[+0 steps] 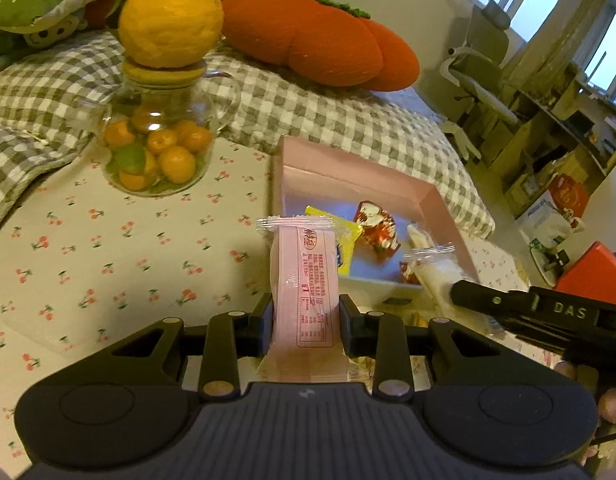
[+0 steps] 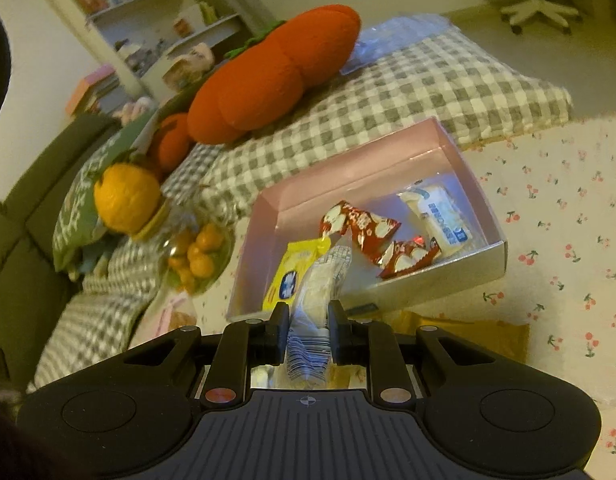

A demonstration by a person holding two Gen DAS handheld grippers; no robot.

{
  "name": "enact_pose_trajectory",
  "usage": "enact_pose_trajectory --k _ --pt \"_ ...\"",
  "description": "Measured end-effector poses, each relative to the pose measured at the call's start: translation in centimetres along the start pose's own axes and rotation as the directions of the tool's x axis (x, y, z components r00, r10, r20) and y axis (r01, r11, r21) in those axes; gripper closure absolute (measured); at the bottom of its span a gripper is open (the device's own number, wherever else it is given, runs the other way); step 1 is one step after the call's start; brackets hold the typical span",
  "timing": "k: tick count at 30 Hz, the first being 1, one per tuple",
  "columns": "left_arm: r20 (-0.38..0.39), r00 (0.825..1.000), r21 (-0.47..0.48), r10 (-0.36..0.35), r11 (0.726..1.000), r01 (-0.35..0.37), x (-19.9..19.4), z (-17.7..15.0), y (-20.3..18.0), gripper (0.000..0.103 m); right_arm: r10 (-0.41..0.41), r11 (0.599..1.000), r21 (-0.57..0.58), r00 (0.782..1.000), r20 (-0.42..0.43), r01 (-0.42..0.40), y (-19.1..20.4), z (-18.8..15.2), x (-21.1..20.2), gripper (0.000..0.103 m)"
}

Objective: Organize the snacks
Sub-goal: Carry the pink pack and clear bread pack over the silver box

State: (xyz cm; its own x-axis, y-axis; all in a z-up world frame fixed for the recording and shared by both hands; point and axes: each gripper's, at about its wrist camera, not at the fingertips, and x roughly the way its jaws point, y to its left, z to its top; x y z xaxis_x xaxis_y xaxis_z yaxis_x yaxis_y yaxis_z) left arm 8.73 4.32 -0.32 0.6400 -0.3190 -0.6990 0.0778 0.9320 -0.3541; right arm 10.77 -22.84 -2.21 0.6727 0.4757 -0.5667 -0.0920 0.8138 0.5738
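My left gripper (image 1: 306, 312) is shut on a pink wrapped snack (image 1: 304, 280) that stands upright between its pads, just short of the pink box (image 1: 348, 164). My right gripper (image 2: 308, 320) is shut on a clear-wrapped white snack (image 2: 322, 288), held over the box's near wall (image 2: 428, 280). In the left wrist view that same white snack (image 1: 432, 268) and the right gripper's black finger (image 1: 484, 300) reach in from the right. Inside the box lie a yellow packet (image 2: 296, 268), two red-and-white packets (image 2: 360, 224) and a white packet with blue print (image 2: 436, 216).
A glass jar of small oranges (image 1: 160, 144) with a big yellow citrus (image 1: 170, 16) on its lid stands left of the box on the cherry-print cloth (image 1: 108, 248). Behind are a checked quilt (image 1: 308, 108) and an orange pumpkin cushion (image 1: 316, 40). A yellow item (image 2: 460, 332) lies before the box.
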Motion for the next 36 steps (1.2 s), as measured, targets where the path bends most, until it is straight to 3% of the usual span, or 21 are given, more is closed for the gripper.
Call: enact_pose_trajectory --k 7,16,36 --pt "-0.012 1.0 -0.035 0.011 0.999 -0.012 2.5 1.3 -1.0 0.073 0.028 0.992 0.127 0.999 -0.034 -0.023 -1.7 1.8 2.3 0.083" --pt "-0.021 0.999 0.021 0.034 0.999 -0.034 5.7 2.9 -2.5 0.073 -0.009 0.991 0.135 0.998 -0.067 0.018 -2.7 2.9 5.8 0.083" --pt "0.002 0.99 0.139 0.144 0.98 -0.143 12.3 5.8 -4.0 0.073 -0.085 0.996 0.0 0.996 0.008 0.085 -3.8 4.8 8.8 0.083"
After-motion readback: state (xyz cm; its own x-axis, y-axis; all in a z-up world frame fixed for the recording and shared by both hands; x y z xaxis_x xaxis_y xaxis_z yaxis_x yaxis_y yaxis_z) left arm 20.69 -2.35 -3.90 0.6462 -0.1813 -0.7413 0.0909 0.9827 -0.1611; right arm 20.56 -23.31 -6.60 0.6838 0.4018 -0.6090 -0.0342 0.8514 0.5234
